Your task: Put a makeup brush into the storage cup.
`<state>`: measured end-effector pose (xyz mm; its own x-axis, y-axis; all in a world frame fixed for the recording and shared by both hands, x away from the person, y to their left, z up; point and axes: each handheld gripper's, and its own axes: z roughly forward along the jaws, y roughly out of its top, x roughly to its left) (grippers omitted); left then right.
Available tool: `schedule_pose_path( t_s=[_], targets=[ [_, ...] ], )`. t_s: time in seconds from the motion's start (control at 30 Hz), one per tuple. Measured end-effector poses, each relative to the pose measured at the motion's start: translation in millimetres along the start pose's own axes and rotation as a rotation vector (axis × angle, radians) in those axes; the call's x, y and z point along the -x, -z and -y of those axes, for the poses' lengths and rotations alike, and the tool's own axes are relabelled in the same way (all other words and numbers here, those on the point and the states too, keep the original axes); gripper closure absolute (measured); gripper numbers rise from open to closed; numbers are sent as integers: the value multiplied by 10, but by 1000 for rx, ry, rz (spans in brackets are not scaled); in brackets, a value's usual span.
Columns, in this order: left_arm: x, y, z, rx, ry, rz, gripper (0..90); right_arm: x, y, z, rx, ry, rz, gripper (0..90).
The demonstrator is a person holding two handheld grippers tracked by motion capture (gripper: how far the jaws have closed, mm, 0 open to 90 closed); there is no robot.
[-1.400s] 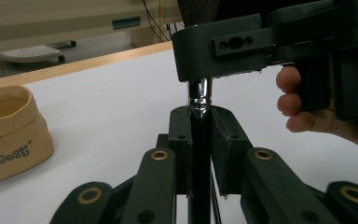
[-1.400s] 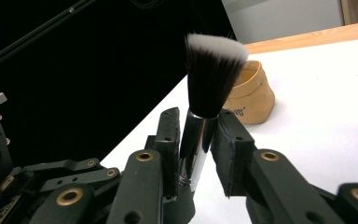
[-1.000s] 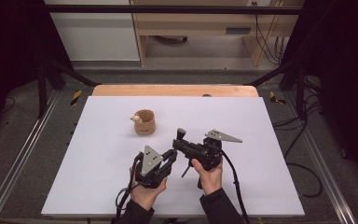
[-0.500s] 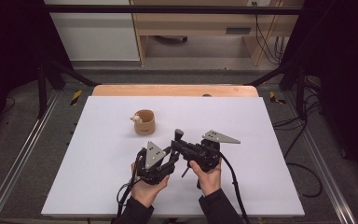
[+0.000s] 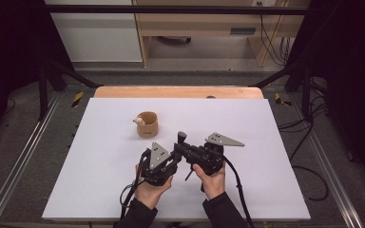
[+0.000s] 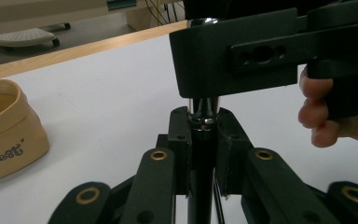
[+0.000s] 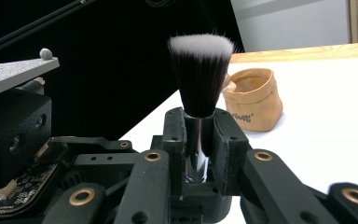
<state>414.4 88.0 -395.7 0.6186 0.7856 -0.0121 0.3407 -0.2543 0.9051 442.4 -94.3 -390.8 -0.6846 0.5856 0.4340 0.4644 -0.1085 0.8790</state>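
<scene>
Near the front of the white tabletop (image 5: pixel 100 190), both tongs are clamped on one black, chrome-collared makeup brush (image 7: pixel 199 79): left tongs (image 6: pixel 200 140) just closed on the handle, right tongs (image 7: pixel 198 140) on the collar, with the tan fabric pouch (image 5: pixel 147 124) beyond.

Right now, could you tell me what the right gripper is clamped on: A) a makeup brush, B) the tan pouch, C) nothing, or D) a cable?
A: in the right gripper view, the right gripper pinches the makeup brush at its metal ferrule, bristles up.
</scene>
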Motion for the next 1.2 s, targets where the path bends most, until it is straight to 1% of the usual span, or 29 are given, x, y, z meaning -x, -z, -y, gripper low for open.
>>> schedule_pose_path(
  t_s=[0.03, 0.1, 0.13, 0.17, 0.27, 0.3, 0.33, 0.37, 0.4, 0.47, 0.57, 0.6, 0.63, 0.67, 0.73, 0.77, 0.83, 0.87, 0.9, 0.97, 1.03, 1.1, 1.13, 1.2],
  targets=[
    [-2, -1, -3, 1, 0, -9, 781, -3, 1, 0, 4, -2, 1, 742],
    [-25, 0, -5, 2, 3, -13, 782, -9, 2, 2, 20, 0, 7, 661],
    [-49, 5, -4, 1, 2, -20, 782, -14, 6, 4, 23, 8, 10, 633],
    [-66, 7, -2, 6, 10, -26, 782, -14, 15, 8, 32, 20, 19, 606],
    [-148, 33, 5, 11, 22, -37, 782, 0, 53, 10, 35, 25, 30, 531],
    [-182, 45, 6, 11, 23, -38, 782, 8, 67, 9, 37, 37, 33, 512],
    [-238, 62, 6, 16, 31, -43, 782, 26, 110, 1, 36, 47, 39, 465],
    [-238, 62, 6, 16, 31, -43, 782, 26, 110, 1, 36, 47, 39, 465],
    [-281, 78, 3, 18, 38, -41, 782, 38, 127, -3, 41, 55, 41, 443],
    [-349, 107, -5, 27, 52, -36, 782, 56, 182, -22, 43, 77, 63, 370],
    [-440, 151, -24, 32, 56, -35, 781, 86, 249, -41, 38, 107, 92, 299],
    [-467, 165, -31, 34, 58, -34, 782, 114, 310, -53, 32, 138, 119, 243],
    [-487, 174, -36, 35, 59, -36, 781, 123, 334, -56, 30, 143, 130, 230],
    [-515, 189, -41, 36, 59, -37, 781, 123, 334, -56, 30, 143, 130, 230],
    [-578, 217, -53, 43, 68, -35, 782, 152, 395, -61, 29, 159, 153, 194],
    [-608, 232, -58, 48, 69, -36, 781, 169, 433, -63, 30, 168, 168, 182],
    [-666, 259, -64, 58, 81, -28, 782, 196, 493, -64, 31, 181, 179, 161],
    [-691, 273, -67, 59, 82, -31, 781, 208, 521, -61, 33, 186, 186, 155],
    [-715, 285, -69, 59, 79, -37, 781, 235, 586, -51, 27, 204, 197, 139],
    [-767, 304, -73, 57, 80, -43, 781, 243, 608, -45, 27, 209, 202, 136],
    [-820, 321, -77, 58, 86, -48, 781, 276, 707, -19, 18, 225, 219, 123],
    [-868, 336, -83, 61, 93, -49, 781, 282, 729, -13, 17, 226, 224, 119],
    [-892, 342, -85, 63, 97, -49, 781, 304, 794, 4, 15, 236, 234, 115],
    [-935, 356, -94, 67, 101, -52, 781, 312, 818, 9, 11, 238, 236, 114]
  ],
)
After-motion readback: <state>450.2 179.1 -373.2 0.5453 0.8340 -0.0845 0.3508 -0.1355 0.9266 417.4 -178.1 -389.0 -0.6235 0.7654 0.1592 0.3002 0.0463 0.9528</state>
